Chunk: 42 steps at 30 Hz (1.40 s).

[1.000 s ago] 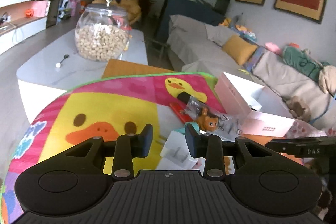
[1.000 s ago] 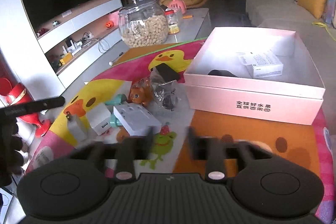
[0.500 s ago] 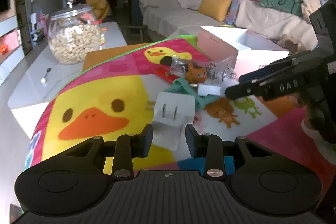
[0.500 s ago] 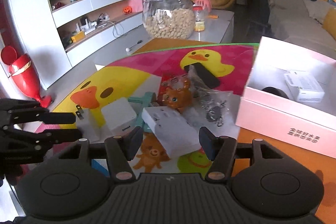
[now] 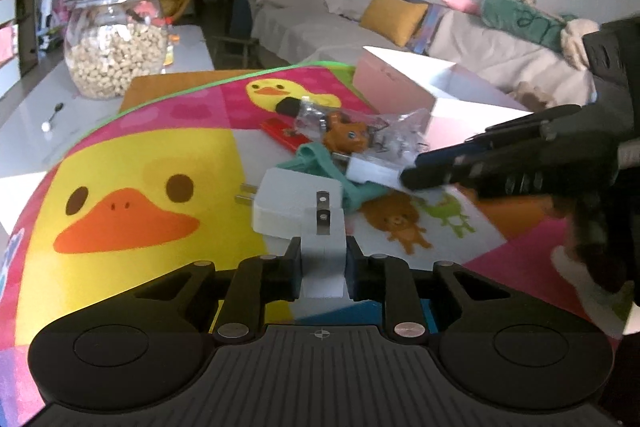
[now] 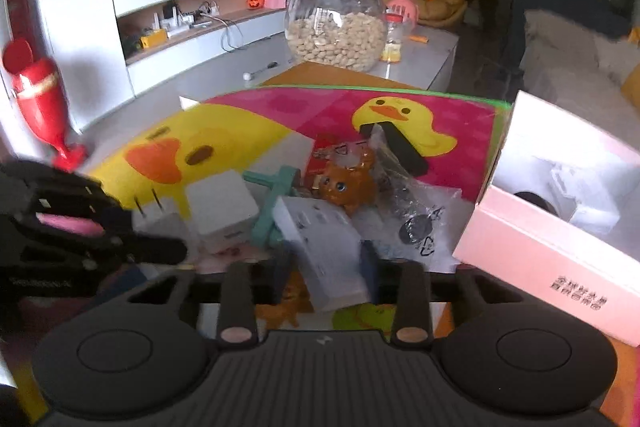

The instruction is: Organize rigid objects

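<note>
Gripping a white plug adapter (image 5: 323, 251), the left gripper (image 5: 323, 269) has just closed its jaws, and both pads now press the adapter's sides; its metal prongs point up and away. A second white adapter (image 5: 294, 205) lies touching it on the duck-print mat (image 5: 132, 187). The right gripper (image 6: 325, 273) has also just been closing, and its jaws pinch the near end of a flat white box (image 6: 320, 243), which rests tilted across the clutter. Just beyond the box sit an orange toy animal (image 6: 346, 185), a teal plastic piece (image 6: 272, 195), a clear bag with dark parts (image 6: 416, 215) and a black bar (image 6: 400, 145). The open pink carton (image 6: 532, 255) stands at the mat's right edge, holding a small white box (image 6: 580, 191). A glass jar of nuts (image 6: 336, 27) stands on the white table behind.
</note>
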Each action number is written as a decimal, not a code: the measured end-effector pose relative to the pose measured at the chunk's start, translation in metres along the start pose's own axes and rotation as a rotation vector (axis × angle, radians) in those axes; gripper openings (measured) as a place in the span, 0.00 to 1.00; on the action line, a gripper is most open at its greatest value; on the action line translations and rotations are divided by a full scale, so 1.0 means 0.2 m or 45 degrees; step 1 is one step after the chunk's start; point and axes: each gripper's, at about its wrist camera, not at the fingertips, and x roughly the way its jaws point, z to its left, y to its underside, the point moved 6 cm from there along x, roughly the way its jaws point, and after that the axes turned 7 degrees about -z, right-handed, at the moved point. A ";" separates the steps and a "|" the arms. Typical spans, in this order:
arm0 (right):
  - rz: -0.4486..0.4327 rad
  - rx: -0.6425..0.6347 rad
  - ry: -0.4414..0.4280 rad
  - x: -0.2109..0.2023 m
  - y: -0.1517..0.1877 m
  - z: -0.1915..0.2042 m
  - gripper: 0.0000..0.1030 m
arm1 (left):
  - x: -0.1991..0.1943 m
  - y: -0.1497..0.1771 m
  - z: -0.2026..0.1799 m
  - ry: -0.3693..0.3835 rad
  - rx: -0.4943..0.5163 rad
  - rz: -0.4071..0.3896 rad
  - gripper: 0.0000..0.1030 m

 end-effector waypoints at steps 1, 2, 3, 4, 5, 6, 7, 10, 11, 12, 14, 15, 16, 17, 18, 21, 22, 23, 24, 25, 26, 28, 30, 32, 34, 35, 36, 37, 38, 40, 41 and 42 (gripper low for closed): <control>0.006 0.060 -0.049 -0.03 -0.01 -0.01 0.01 | -0.01 0.00 -0.01 0.025 0.001 0.005 0.23; 0.014 0.128 -0.100 -0.07 -0.01 -0.03 0.00 | -0.01 0.01 -0.03 0.052 0.001 0.015 0.23; 0.005 0.203 -0.133 -0.11 -0.01 -0.06 0.00 | -0.01 0.02 -0.05 0.078 0.004 0.026 0.23; 0.000 0.253 -0.144 -0.14 0.00 -0.09 0.00 | -0.01 0.02 -0.07 0.102 0.011 0.034 0.23; -0.006 0.301 -0.146 -0.17 0.01 -0.12 0.00 | 0.00 0.03 -0.10 0.124 0.019 0.042 0.23; -0.020 0.324 -0.137 -0.19 0.02 -0.14 0.01 | 0.01 0.03 -0.12 0.148 0.029 0.050 0.23; -0.045 0.309 -0.109 -0.21 0.03 -0.16 0.02 | 0.02 0.03 -0.15 0.168 0.039 0.057 0.23; -0.072 0.159 0.003 -0.21 0.03 -0.14 0.34 | 0.06 0.03 -0.18 0.161 0.061 0.080 0.23; -0.068 0.114 -0.008 -0.19 0.03 -0.12 0.62 | 0.06 0.03 -0.18 0.146 0.063 0.087 0.24; -0.071 0.080 -0.034 -0.17 0.02 -0.10 0.68 | 0.07 0.03 -0.17 0.127 0.063 0.094 0.25; -0.062 0.076 -0.068 -0.10 0.00 -0.09 0.69 | 0.08 0.03 -0.13 0.095 0.056 0.099 0.28; -0.036 0.103 -0.081 -0.05 -0.01 -0.10 0.69 | 0.08 0.03 -0.11 0.080 0.048 0.102 0.29; -0.004 0.143 -0.102 0.00 -0.02 -0.12 0.69 | 0.08 0.03 -0.09 0.073 0.039 0.102 0.28; 0.020 0.168 -0.119 0.05 -0.03 -0.13 0.69 | 0.07 0.03 -0.07 0.073 0.028 0.099 0.27; 0.049 0.184 -0.144 0.10 -0.04 -0.14 0.69 | 0.06 0.03 -0.06 0.080 0.016 0.097 0.27; 0.139 0.217 -0.209 0.23 -0.02 -0.13 0.69 | 0.05 0.04 -0.05 0.108 -0.017 0.086 0.28; 0.107 0.214 -0.205 0.23 -0.03 -0.12 0.56 | 0.04 0.04 -0.05 0.110 -0.024 0.079 0.28; 0.120 0.209 -0.212 0.23 -0.02 -0.11 0.47 | 0.04 0.04 -0.05 0.106 -0.023 0.071 0.28; 0.135 0.211 -0.231 0.22 -0.02 -0.10 0.47 | 0.05 0.04 -0.05 0.096 -0.020 0.064 0.28; 0.140 0.228 -0.241 0.20 -0.02 -0.09 0.47 | 0.06 0.04 -0.05 0.082 -0.019 0.060 0.28; 0.133 0.233 -0.239 0.17 -0.01 -0.08 0.47 | 0.07 0.03 -0.06 0.071 -0.012 0.054 0.28; 0.110 0.217 -0.200 0.08 0.02 -0.07 0.47 | 0.08 0.03 -0.09 0.054 0.035 0.049 0.26; 0.075 0.235 -0.155 -0.03 0.05 -0.09 0.47 | 0.08 0.03 -0.13 0.045 0.098 0.049 0.24; 0.027 0.248 -0.083 -0.15 0.09 -0.13 0.47 | 0.08 0.03 -0.18 0.063 0.157 0.055 0.23; -0.034 0.231 0.029 -0.28 0.12 -0.17 0.47 | 0.07 0.05 -0.25 0.106 0.205 0.074 0.23; -0.062 0.218 0.082 -0.34 0.14 -0.20 0.47 | 0.07 0.06 -0.28 0.122 0.226 0.079 0.23; -0.093 0.204 0.148 -0.40 0.15 -0.22 0.47 | 0.07 0.06 -0.31 0.134 0.240 0.086 0.23; -0.122 0.194 0.213 -0.45 0.16 -0.25 0.47 | 0.07 0.06 -0.35 0.158 0.250 0.097 0.23; -0.147 0.192 0.260 -0.50 0.17 -0.27 0.47 | 0.07 0.05 -0.39 0.188 0.252 0.102 0.23; -0.200 0.216 0.320 -0.61 0.19 -0.32 0.47 | 0.06 0.00 -0.47 0.271 0.240 0.092 0.23; -0.228 0.233 0.334 -0.66 0.19 -0.34 0.47 | 0.06 -0.05 -0.51 0.315 0.231 0.083 0.23; -0.254 0.248 0.346 -0.70 0.19 -0.37 0.47 | 0.06 -0.11 -0.54 0.351 0.230 0.068 0.23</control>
